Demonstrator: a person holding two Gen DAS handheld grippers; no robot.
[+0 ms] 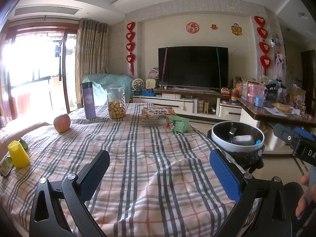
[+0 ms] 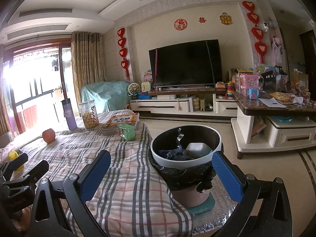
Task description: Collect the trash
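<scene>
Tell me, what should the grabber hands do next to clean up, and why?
Probably swing the left gripper toward the yellow foam net and the wrappers beside it. Both grippers are open and empty, that litter lies at the table's left edge, and the trash bin waits on the right.

Daylight poured in from the balcony door (image 1: 35, 67) on my left, blown out to white glare. The rest of the room stayed evenly lit and sharp, though my fisheye lenses bent the edges, with dark vignetted corners.
</scene>
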